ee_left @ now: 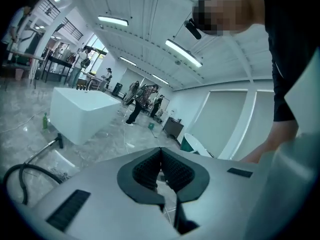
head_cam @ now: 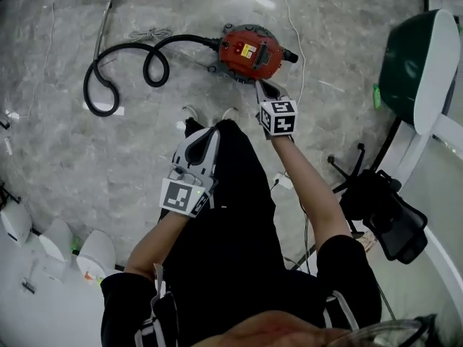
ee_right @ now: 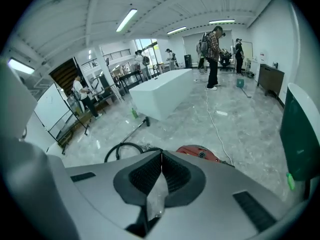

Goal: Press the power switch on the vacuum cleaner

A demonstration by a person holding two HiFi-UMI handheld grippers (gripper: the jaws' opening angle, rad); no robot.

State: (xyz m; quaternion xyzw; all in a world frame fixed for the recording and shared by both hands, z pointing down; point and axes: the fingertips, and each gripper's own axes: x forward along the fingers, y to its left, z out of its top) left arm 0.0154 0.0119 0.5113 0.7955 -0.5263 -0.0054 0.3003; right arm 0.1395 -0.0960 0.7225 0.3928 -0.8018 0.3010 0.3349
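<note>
The red canister vacuum cleaner (head_cam: 249,53) lies on the grey marble floor, and its black hose (head_cam: 123,71) loops off to the left. My right gripper (head_cam: 260,87) is shut and empty. Its tips sit at the vacuum's near edge, and whether they touch it I cannot tell. In the right gripper view the vacuum (ee_right: 197,153) peeks out just beyond the shut right gripper (ee_right: 161,156), with the hose (ee_right: 122,149) to its left. My left gripper (head_cam: 206,134) hangs shut over the person's legs, well short of the vacuum. The left gripper view shows the left gripper (ee_left: 160,153) empty.
A green and white chair (head_cam: 419,63) stands at the right, with a black office chair (head_cam: 383,208) nearer. A white cord (head_cam: 293,27) trails past the vacuum. The metal wand (head_cam: 108,13) lies at the far left. White stools (head_cam: 58,241) sit at the lower left. People stand far off (ee_right: 212,49).
</note>
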